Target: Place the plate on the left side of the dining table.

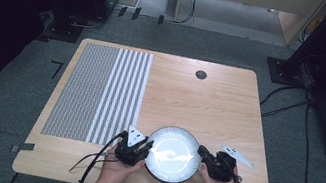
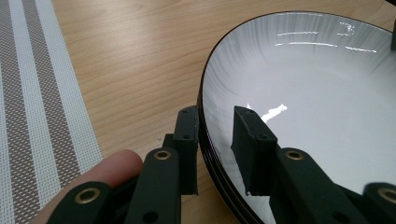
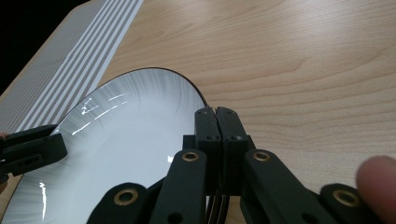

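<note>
High view: a white plate (image 1: 173,154) with a dark rim lies on the desk (image 1: 209,105), near its front edge and just right of the striped mat (image 1: 99,93). The left gripper (image 1: 147,145) meets the plate's left rim, the right gripper (image 1: 202,152) its right rim, each in a hand; a dark round hole (image 1: 201,75) sits well beyond the plate.

Left gripper view: the fingers (image 2: 187,135) straddle the plate's (image 2: 317,102) rim, one outside, one over the white inside. A gap shows beside the inner finger, so I cannot tell whether they pinch. The mat (image 2: 37,107) lies left of the plate.

Right gripper view: the fingers (image 3: 208,128) are pressed together, pinching the plate's (image 3: 126,144) rim. The left gripper (image 3: 32,149) sits at the plate's far rim, the mat (image 3: 70,60) beyond.
</note>
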`<state>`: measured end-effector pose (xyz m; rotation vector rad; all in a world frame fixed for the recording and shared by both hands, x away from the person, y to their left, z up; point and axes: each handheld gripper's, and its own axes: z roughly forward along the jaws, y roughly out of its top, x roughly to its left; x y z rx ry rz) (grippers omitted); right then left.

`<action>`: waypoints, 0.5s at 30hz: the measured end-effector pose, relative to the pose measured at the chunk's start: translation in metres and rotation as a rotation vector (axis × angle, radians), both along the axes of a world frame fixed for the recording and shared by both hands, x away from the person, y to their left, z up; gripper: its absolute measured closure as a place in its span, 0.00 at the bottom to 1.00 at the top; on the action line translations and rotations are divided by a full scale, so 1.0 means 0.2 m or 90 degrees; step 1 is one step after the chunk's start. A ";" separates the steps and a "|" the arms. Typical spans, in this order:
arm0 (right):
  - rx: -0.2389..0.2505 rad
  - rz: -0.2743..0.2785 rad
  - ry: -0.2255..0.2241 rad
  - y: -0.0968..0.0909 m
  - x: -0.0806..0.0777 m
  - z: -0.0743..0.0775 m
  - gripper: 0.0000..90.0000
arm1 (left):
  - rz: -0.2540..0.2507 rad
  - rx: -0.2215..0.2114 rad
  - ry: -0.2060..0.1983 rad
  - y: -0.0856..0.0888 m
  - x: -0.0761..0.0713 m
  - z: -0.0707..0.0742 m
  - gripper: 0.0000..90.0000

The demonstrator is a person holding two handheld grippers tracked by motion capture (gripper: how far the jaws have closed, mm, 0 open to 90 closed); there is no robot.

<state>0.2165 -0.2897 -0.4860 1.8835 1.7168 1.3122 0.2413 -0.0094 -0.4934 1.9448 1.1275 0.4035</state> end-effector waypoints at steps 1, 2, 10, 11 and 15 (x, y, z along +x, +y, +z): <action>0.002 0.000 0.001 0.00 0.00 0.00 1.00 | 0.003 -0.003 -0.001 0.00 0.00 0.00 0.78; 0.008 -0.001 0.003 -0.01 0.00 0.00 1.00 | 0.004 -0.003 0.000 0.01 0.00 0.01 0.77; 0.077 -0.010 0.012 -0.07 0.01 0.00 1.00 | 0.005 -0.044 0.012 0.03 0.01 0.05 0.76; 0.110 -0.018 0.004 -0.09 0.00 0.01 1.00 | 0.004 -0.046 0.012 0.03 0.01 0.05 0.76; 0.119 0.003 -0.011 -0.12 0.00 0.03 1.00 | -0.001 -0.038 0.014 0.02 0.00 0.04 0.76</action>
